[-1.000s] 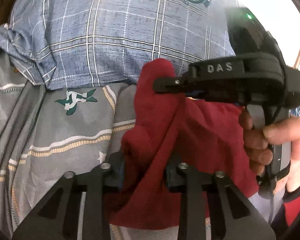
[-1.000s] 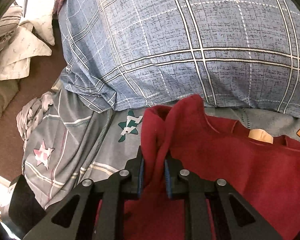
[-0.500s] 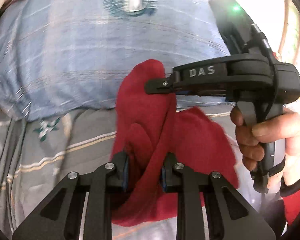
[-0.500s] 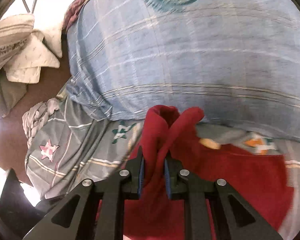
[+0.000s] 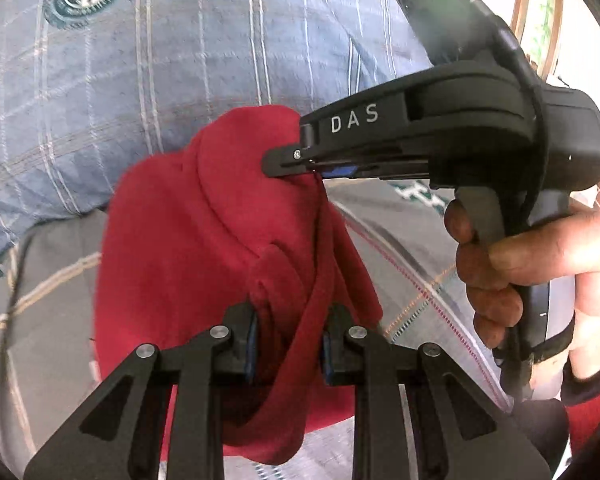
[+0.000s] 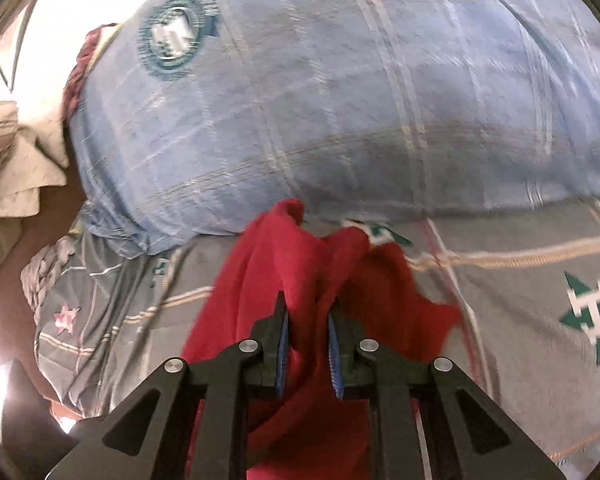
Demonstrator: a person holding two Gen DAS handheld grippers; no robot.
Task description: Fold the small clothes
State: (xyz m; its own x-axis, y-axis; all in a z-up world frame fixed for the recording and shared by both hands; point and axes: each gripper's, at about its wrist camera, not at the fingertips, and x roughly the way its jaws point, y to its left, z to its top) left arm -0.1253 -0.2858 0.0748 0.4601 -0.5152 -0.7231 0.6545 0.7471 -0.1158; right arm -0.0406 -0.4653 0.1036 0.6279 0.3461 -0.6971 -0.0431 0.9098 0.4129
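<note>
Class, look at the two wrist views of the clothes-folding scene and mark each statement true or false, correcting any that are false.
1. Both grippers are clamped on the red garment. True: the left gripper and the right gripper each pinch a fold.
2. The pillow is green with dots. False: it is blue with a plaid pattern.
3. A green light glows on the right gripper's body. True.
4. The garment lies flat on the bedsheet. False: it is bunched up and hangs from the grippers.

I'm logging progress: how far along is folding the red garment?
Done: both grippers, left and right, have pinched the red garment. In hand: it hangs bunched above the bedsheet. Left: no flat fold shows yet; laying down and folding remain.
</note>
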